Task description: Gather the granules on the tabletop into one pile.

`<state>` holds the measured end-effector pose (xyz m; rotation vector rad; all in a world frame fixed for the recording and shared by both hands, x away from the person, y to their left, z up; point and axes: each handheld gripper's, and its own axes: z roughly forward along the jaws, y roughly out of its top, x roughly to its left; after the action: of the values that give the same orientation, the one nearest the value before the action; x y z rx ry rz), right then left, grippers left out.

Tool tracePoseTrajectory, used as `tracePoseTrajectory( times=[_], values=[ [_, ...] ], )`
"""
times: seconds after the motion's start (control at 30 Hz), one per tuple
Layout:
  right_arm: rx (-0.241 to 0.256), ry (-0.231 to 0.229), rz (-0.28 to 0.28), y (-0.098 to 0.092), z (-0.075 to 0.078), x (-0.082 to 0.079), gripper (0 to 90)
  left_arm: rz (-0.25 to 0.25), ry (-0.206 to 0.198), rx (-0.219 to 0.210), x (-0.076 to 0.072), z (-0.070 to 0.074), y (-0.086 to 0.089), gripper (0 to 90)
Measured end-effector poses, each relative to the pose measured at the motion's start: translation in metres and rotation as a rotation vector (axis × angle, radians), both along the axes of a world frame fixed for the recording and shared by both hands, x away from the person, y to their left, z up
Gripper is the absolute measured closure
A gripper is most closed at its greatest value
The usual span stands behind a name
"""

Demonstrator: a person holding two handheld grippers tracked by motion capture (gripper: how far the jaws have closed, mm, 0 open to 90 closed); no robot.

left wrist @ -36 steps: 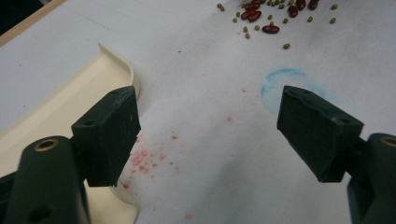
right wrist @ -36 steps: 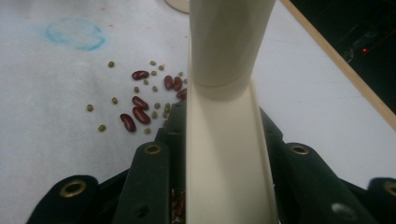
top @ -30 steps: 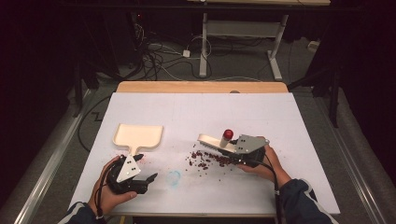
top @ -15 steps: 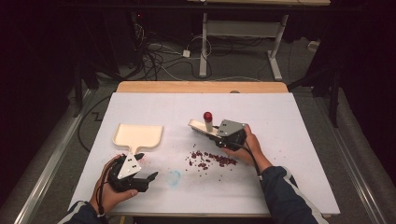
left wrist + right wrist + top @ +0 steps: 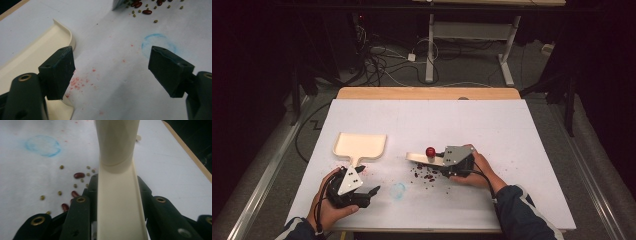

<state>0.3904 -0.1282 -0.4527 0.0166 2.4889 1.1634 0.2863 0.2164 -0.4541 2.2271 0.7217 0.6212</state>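
— Cream plastic fills my right gripper [image 5: 447, 167]: jaws clamped on the brush [image 5: 424, 157] handle. It has swung back to the beans [image 5: 426, 174], ready to sweep.
— And the left gripper [image 5: 371, 191]?
— Wide open, empty, beside the dustpan [image 5: 360, 146] handle. I can't make out the bristles.

blue chalk ring [image 5: 398, 190] on white table [image 5: 492, 120]; red specks [image 5: 77, 81]; floor cables [image 5: 377, 55]; desk legs [image 5: 430, 45]

Beans [image 5: 426, 175] and dustpan [image 5: 360, 146] flank bare table [image 5: 412, 125] between
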Motion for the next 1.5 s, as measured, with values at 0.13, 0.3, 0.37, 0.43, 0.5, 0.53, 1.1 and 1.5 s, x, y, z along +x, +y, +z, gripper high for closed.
tracePoseTrajectory(
  times=[0.13,0.3,0.37,0.43,0.5,0.53,1.1,1.5],
  values=[
    [0.014,-0.002,0.007,-0.009,0.006,-0.004,67.3,-0.010,0.007,0.005,0.001,0.000,-0.001,20.7],
    [0.036,-0.034,-0.050,-0.014,0.015,-0.005,67.4,-0.018,0.008,0.010,0.001,-0.001,-0.002,20.6],
    [0.081,-0.032,-0.085,-0.016,0.025,-0.008,67.4,-0.017,0.007,0.006,0.000,0.000,-0.002,20.6],
    [0.087,-0.038,-0.099,-0.016,0.029,-0.011,67.4,-0.016,0.002,0.006,0.000,0.001,0.000,20.6],
    [0.119,0.001,-0.126,-0.014,0.038,-0.017,67.4,-0.009,-0.006,0.000,0.000,0.002,0.002,20.6],
    [0.143,0.036,-0.144,-0.013,0.043,-0.022,67.4,-0.004,-0.010,-0.006,-0.001,0.003,0.003,20.6],
    [0.151,0.358,-0.211,0.044,0.009,-0.080,67.4,0.046,-0.050,-0.040,-0.002,0.010,0.015,20.6],
    [0.182,0.338,-0.422,0.019,0.007,-0.058,67.3,0.028,-0.034,-0.029,-0.002,0.007,0.011,20.6]
  ],
)
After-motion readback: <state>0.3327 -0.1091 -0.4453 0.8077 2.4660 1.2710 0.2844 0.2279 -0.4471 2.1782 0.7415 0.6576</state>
